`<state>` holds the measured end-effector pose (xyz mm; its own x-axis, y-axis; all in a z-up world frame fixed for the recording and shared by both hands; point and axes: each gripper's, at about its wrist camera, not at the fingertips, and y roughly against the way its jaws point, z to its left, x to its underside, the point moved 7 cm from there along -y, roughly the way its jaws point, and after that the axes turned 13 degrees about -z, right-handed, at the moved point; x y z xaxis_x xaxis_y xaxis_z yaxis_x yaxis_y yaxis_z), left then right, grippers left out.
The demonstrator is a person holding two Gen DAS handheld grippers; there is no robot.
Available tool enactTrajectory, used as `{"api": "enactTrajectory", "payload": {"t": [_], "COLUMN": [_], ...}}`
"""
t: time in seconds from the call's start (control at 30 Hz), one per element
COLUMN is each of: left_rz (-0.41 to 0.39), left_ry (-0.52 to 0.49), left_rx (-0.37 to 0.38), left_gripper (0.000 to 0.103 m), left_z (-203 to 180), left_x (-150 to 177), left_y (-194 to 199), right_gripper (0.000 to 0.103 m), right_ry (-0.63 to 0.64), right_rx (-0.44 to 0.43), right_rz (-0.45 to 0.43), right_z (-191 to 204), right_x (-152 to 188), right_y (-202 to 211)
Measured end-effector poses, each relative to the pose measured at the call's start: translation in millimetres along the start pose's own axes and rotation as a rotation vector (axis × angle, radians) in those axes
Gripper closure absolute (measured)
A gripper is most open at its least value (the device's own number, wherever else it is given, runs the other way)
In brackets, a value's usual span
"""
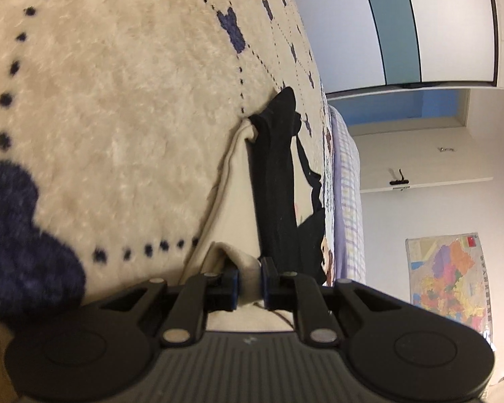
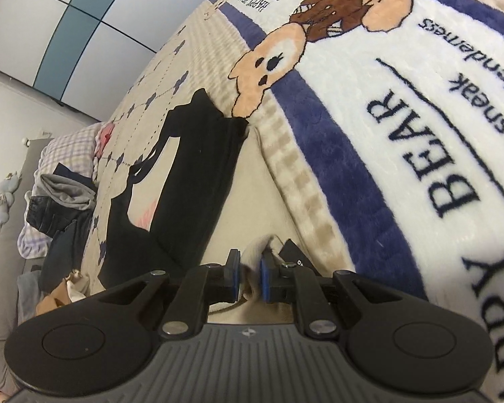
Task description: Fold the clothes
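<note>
A cream garment (image 1: 233, 201) with black parts (image 1: 279, 174) lies stretched over the bear-print blanket (image 1: 117, 100). My left gripper (image 1: 250, 283) is shut on a bunched cream edge of it. In the right wrist view the same cream garment (image 2: 252, 194) and its black part (image 2: 198, 174) run away from me. My right gripper (image 2: 250, 277) is shut on another cream edge, lifted into a small fold between the blue pads.
The fleece blanket (image 2: 403, 117) with bears and lettering covers the bed. A pile of dark and grey clothes (image 2: 60, 201) sits at the far left near a plaid pillow (image 2: 74, 147). A wardrobe (image 1: 403, 27), a door and a wall map (image 1: 450, 278) stand beyond the bed.
</note>
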<state>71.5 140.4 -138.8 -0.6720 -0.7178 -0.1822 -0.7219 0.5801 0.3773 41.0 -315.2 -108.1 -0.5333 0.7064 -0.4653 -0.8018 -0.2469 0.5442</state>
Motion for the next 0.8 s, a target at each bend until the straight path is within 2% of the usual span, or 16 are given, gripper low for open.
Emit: {"api": "enactTrajectory", "payload": {"t": [0.1, 0.3, 0.37, 0.43, 0.5, 0.63, 0.8], "left_rz": [-0.018, -0.073, -0.092, -0.115, -0.137, -0.144, -0.157], "left_ry": [0.028, 0.165, 0.208, 0.243, 0.251, 0.163, -0.102], "left_rx": [0.021, 0.068, 0.092, 0.117, 0.130, 0.089, 0.001], "left_gripper": [0.088, 0.085, 0.080, 0.067, 0.063, 0.062, 0.059], "left_z": [1.9, 9.5, 9.8, 9.5, 7.7, 0.7, -19.2], "left_x": [-3.8, -10.7, -12.7, -15.3, -18.7, -22.0, -22.2], "left_y": [-3.0, -8.4, -8.8, -8.0, -5.2, -1.9, 1.8], "right_gripper": [0.087, 0.086, 0.083, 0.076, 0.069, 0.069, 0.069], "right_ry": [-0.057, -0.302, -0.372, -0.439, -0.472, -0.398, -0.190], "right_rx": [-0.017, -0.061, -0.084, -0.120, -0.140, -0.094, -0.050], "right_rz": [0.000, -0.007, -0.012, -0.032, -0.068, -0.111, -0.105], "right_z": [-4.9, -23.1, -26.6, -29.2, -31.0, -31.5, -15.7], "right_x": [-4.1, -9.0, -10.9, -14.2, -20.2, -28.4, -23.8], "right_y": [-4.4, -8.5, -7.6, -4.1, 2.3, 14.0, 17.4]}}
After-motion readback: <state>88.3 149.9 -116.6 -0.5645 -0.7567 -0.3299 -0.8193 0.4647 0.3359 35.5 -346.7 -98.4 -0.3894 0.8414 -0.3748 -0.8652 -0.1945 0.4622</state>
